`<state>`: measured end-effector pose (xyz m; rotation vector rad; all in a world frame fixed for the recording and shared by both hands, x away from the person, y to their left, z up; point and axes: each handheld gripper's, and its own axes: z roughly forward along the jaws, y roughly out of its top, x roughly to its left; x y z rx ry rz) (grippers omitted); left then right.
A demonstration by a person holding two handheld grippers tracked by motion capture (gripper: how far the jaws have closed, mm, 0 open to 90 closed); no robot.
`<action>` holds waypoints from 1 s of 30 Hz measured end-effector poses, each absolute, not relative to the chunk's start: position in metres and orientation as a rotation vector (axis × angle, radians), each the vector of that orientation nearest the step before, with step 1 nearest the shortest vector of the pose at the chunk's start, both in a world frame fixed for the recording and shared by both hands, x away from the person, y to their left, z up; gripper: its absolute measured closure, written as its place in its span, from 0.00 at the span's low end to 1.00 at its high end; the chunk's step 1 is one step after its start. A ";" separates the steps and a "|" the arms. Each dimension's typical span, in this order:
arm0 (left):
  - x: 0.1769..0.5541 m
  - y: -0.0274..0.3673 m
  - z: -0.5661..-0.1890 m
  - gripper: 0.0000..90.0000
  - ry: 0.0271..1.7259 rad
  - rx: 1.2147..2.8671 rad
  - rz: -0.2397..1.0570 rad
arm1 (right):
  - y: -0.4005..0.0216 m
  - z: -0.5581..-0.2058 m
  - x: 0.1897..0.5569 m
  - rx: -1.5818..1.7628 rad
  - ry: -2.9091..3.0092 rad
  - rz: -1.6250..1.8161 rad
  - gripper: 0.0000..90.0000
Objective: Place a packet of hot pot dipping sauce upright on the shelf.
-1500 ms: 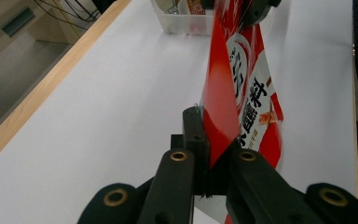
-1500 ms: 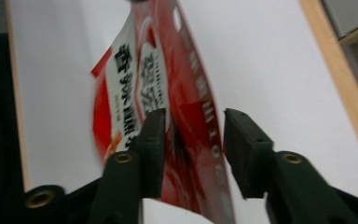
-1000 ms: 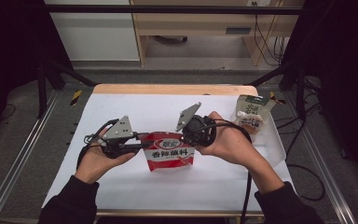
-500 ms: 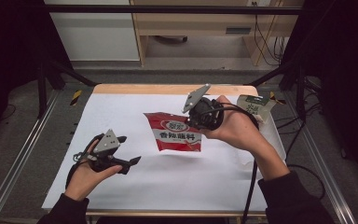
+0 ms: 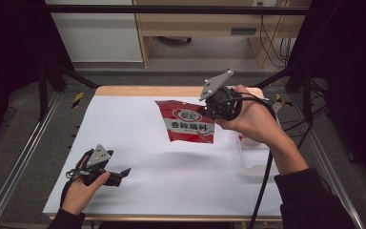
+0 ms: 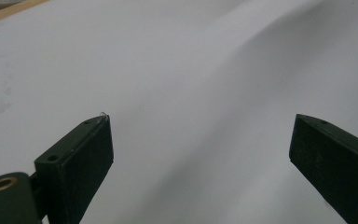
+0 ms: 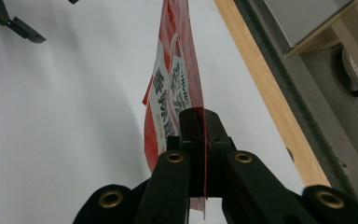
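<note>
Released by the left claw (image 5: 119, 175), the red packet (image 5: 189, 123) has gone up with the right; nearest, that left claw sits low over the white table (image 5: 171, 191), jaws spread and empty; farther off, the right claw (image 5: 214, 110) pinches the packet's edge, dangling it above the table's far side; likely a one-handed carry.

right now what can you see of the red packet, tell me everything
The red packet is a flat, glossy pouch, plastic by its look, with a white oval logo and white printed characters on its front. It hangs in the air above the white table cover, touching nothing below, and casts a soft shadow there. The right gripper is shut on its edge; in the right gripper view the black jaws pinch the thin packet edge-on. It looks limp and slightly bent. The left gripper is open, apart from it.
</note>
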<state>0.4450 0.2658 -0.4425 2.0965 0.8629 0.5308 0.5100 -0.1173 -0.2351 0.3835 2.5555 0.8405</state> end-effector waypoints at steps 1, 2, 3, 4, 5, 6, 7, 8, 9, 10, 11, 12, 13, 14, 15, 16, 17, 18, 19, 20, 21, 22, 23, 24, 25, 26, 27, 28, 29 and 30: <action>0.444 0.266 -0.443 0.07 0.868 2.092 0.532 | -0.119 -0.233 0.510 0.384 2.551 0.837 1.00; 0.444 0.266 -0.443 0.07 0.871 2.088 0.539 | -0.119 -0.231 0.511 0.388 2.547 0.842 1.00; 0.443 0.267 -0.444 0.07 0.877 2.090 0.548 | -0.120 -0.229 0.510 0.392 2.543 0.846 1.00; 0.443 0.267 -0.444 0.07 0.880 2.094 0.554 | -0.121 -0.227 0.510 0.389 2.540 0.848 1.00; 0.443 0.267 -0.445 0.07 0.882 2.098 0.556 | -0.122 -0.224 0.509 0.381 2.537 0.844 1.00; 0.443 0.267 -0.446 0.07 0.887 2.100 0.558 | -0.123 -0.222 0.508 0.386 2.530 0.846 1.00; 0.443 0.268 -0.446 0.07 0.892 2.098 0.558 | -0.125 -0.220 0.507 0.379 2.527 0.842 1.00; 0.444 0.268 -0.446 0.07 0.893 2.098 0.557 | -0.126 -0.218 0.506 0.381 2.520 0.843 1.00; 0.444 0.269 -0.446 0.07 0.899 2.094 0.562 | -0.127 -0.217 0.505 0.383 2.515 0.847 1.00; 0.444 0.270 -0.446 0.07 0.903 2.093 0.566 | -0.129 -0.216 0.504 0.385 2.510 0.849 1.00; 0.444 0.271 -0.446 0.07 0.911 2.089 0.568 | -0.132 -0.215 0.503 0.387 2.507 0.849 1.00; 0.444 0.272 -0.447 0.07 0.915 2.084 0.573 | -0.134 -0.214 0.503 0.393 2.502 0.853 1.00; 0.444 0.273 -0.446 0.07 0.922 2.081 0.579 | -0.137 -0.213 0.502 0.399 2.499 0.849 1.00; 0.445 0.274 -0.446 0.07 0.924 2.076 0.579 | -0.140 -0.212 0.502 0.404 2.494 0.851 1.00; 0.445 0.275 -0.446 0.07 0.929 2.070 0.577 | -0.143 -0.212 0.502 0.411 2.488 0.856 1.00; 0.445 0.275 -0.446 0.07 0.931 2.069 0.580 | -0.146 -0.211 0.501 0.418 2.485 0.856 1.00; 0.445 0.276 -0.446 0.07 0.933 2.072 0.580 | -0.148 -0.211 0.501 0.419 2.483 0.854 1.00; 0.445 0.276 -0.446 0.07 0.933 2.073 0.580 | -0.151 -0.211 0.500 0.433 2.478 0.854 1.00; 0.445 0.277 -0.446 0.07 0.936 2.070 0.581 | -0.153 -0.211 0.500 0.433 2.477 0.852 1.00; 0.445 0.277 -0.446 0.07 0.939 2.068 0.586 | -0.156 -0.210 0.499 0.445 2.473 0.852 1.00; 0.445 0.278 -0.446 0.07 0.941 2.065 0.587 | -0.159 -0.210 0.499 0.449 2.469 0.852 1.00; 0.445 0.278 -0.446 0.07 0.944 2.062 0.585 | -0.162 -0.209 0.498 0.457 2.466 0.851 1.00; 0.445 0.278 -0.446 0.07 0.944 2.063 0.583 | -0.163 -0.209 0.498 0.466 2.461 0.852 1.00; 0.445 0.278 -0.446 0.07 0.945 2.064 0.584 | -0.166 -0.208 0.498 0.467 2.459 0.846 1.00; 0.446 0.279 -0.446 0.07 0.947 2.064 0.584 | -0.168 -0.208 0.497 0.468 2.457 0.853 1.00; 0.446 0.279 -0.446 0.07 0.947 2.063 0.584 | -0.170 -0.206 0.496 0.479 2.447 0.848 1.00; 0.446 0.279 -0.446 0.07 0.947 2.062 0.585 | -0.172 -0.206 0.496 0.481 2.447 0.846 1.00; 0.445 0.279 -0.446 0.07 0.947 2.062 0.584 | -0.174 -0.204 0.495 0.484 2.440 0.846 1.00; 0.445 0.279 -0.446 0.07 0.947 2.061 0.583 | -0.176 -0.204 0.495 0.491 2.433 0.851 1.00; 0.445 0.279 -0.446 0.07 0.948 2.062 0.584 | -0.178 -0.203 0.494 0.494 2.429 0.854 1.00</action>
